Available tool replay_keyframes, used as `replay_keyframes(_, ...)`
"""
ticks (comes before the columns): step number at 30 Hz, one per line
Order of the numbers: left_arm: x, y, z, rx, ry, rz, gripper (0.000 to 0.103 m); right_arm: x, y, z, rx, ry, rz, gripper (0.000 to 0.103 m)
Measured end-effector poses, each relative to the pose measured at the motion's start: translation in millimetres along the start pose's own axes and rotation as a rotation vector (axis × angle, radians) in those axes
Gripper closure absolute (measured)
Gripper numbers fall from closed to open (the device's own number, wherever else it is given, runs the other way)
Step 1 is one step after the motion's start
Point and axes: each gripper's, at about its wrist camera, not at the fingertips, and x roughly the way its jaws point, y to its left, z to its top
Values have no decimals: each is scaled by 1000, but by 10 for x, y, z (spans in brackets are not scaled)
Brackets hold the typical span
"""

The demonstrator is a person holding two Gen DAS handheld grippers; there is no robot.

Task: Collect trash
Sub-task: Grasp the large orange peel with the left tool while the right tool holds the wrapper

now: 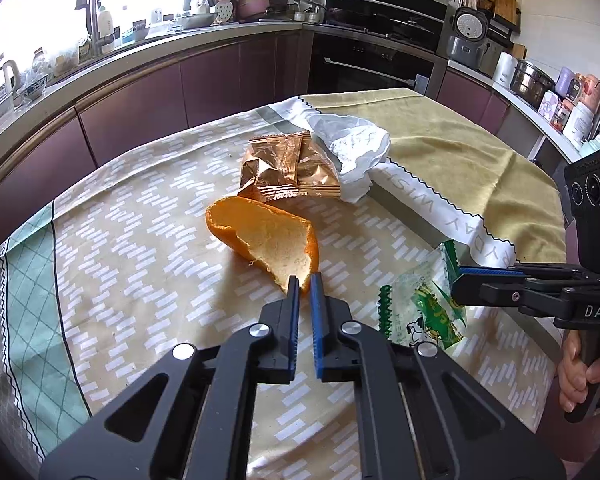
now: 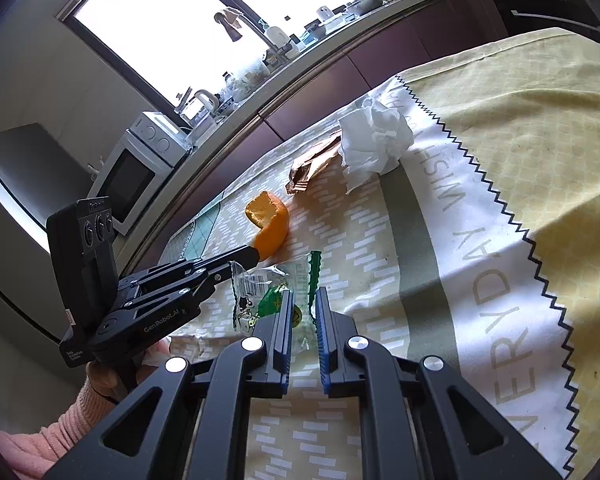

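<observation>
Tablecloth [image 1: 140, 248] bears orange peel [image 1: 268, 240] pinched by left claw [image 1: 305, 280] (right claw [image 2: 305, 298] nips wrapper [image 2: 268, 292]).

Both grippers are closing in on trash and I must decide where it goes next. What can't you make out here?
- Any bin or bag: in neither view.
- Orange peel: its near tip sits behind the left gripper, so the pinch itself is hidden.
- Clear green wrapper: its near part lies behind the right gripper; contact unclear.
- Gold wrappers: partly hidden by the crumpled tissue.
- Wrapper print: too small.
</observation>
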Motion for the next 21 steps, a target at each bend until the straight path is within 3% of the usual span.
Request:
replay_keyframes(17,-820,398,-256,-79,-112,-33,99,-46,19,25,-13,-16,37,94)
replay_keyframes(21,-888,437,-385,-70,-95,-50,98,-6,40,19,-15,-9,36,94)
